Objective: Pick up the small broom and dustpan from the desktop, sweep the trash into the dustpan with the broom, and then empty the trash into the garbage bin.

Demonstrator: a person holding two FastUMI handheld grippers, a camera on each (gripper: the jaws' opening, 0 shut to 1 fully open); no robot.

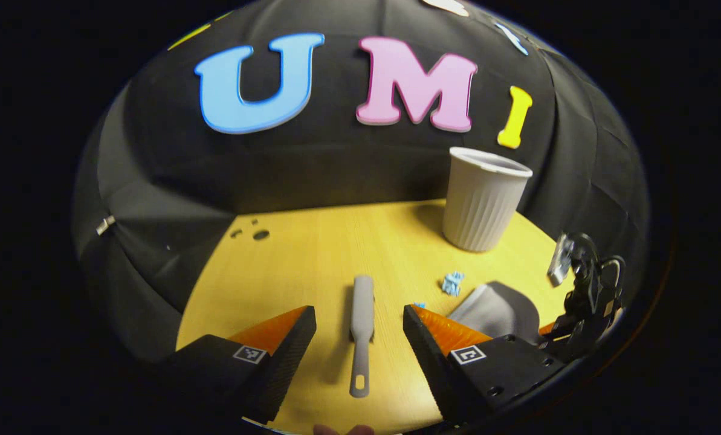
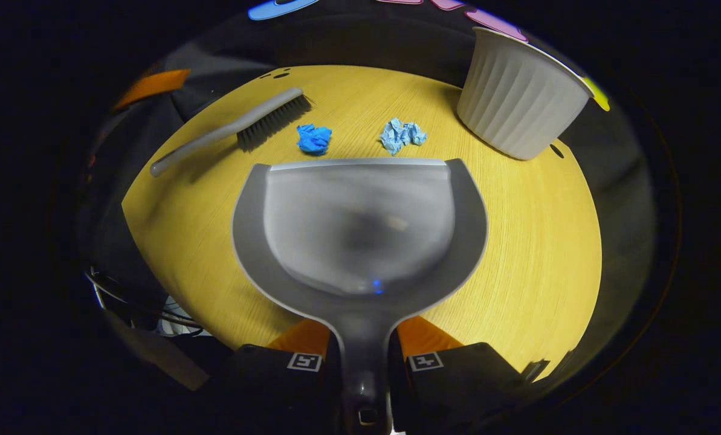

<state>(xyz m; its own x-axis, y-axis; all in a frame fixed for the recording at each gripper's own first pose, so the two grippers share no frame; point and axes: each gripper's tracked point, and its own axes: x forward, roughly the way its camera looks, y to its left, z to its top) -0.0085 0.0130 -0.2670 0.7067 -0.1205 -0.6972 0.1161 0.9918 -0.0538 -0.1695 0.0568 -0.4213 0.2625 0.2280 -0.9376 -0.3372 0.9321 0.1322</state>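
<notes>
In the right gripper view the dustpan (image 2: 360, 223) lies flat on the tabletop (image 2: 535, 254), its handle toward the camera between the right tongs (image 2: 363, 356). Two paper wads lie just beyond the dustpan's front lip: one (image 2: 313, 138) toward its left half, the other (image 2: 401, 134) toward its right. The broom (image 2: 233, 130) lies beyond the dustpan to the left, bristles nearest the left wad. The bin (image 2: 517, 96) stands beyond the dustpan to the right.
</notes>
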